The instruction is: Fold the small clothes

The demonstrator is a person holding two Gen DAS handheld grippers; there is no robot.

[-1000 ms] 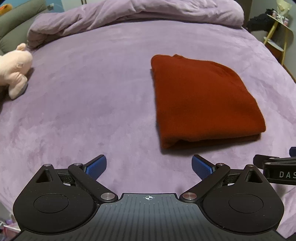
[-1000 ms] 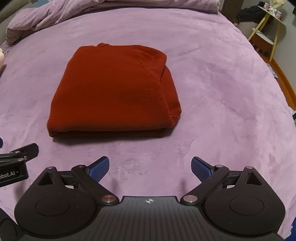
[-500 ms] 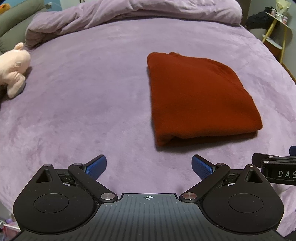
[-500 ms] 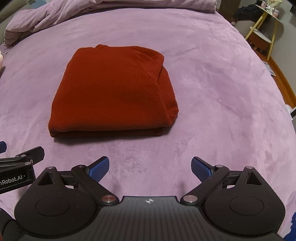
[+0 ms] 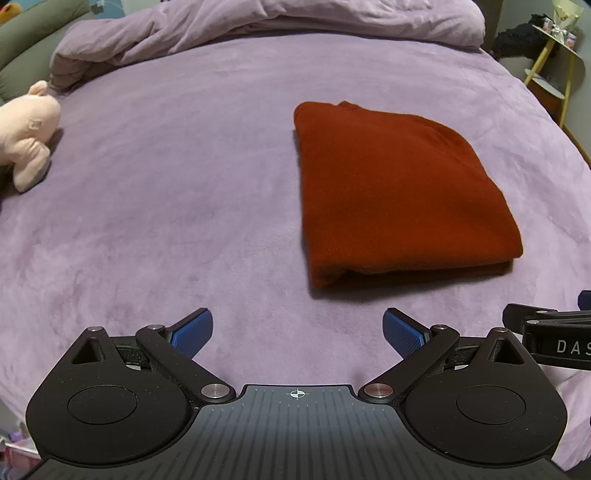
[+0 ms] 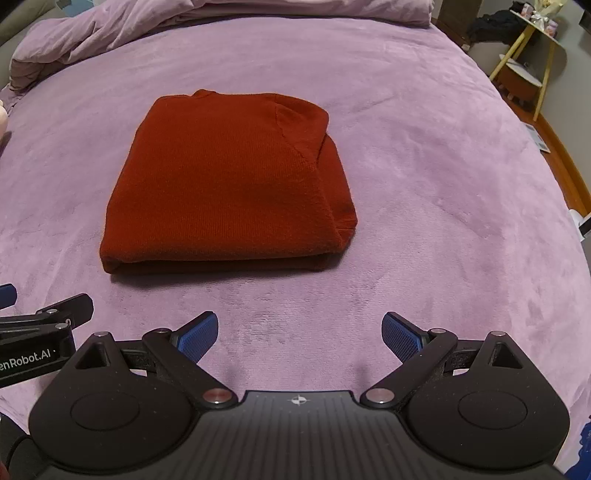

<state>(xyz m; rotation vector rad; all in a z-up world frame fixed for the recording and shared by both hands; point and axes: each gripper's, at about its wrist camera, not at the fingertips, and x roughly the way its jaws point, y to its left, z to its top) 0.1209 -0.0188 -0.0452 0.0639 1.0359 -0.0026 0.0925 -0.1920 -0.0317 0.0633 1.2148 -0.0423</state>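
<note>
In the left wrist view, the left tool (image 5: 297,330) hangs above the purple plush-covered bed (image 5: 155,206), its blue-padded fingers (image 5: 194,332) spread wide with nothing between them. The rust-red knit garment, folded into a thick rectangle (image 5: 399,195), lies flat on the bed ahead and to the right, apart from the tool. A pale pink stuffed toy (image 5: 26,136) sits at the far left edge, and a bunched purple duvet (image 5: 280,22) lies along the far side. The right tool's black body shows at the right edge.

In the right wrist view, the right tool (image 6: 299,334) is likewise spread wide and holds nothing. The folded garment (image 6: 229,184) lies ahead, slightly left of centre, its folded edge nearest. A yellow-legged side stand (image 6: 528,55) is at far right, off the bed.
</note>
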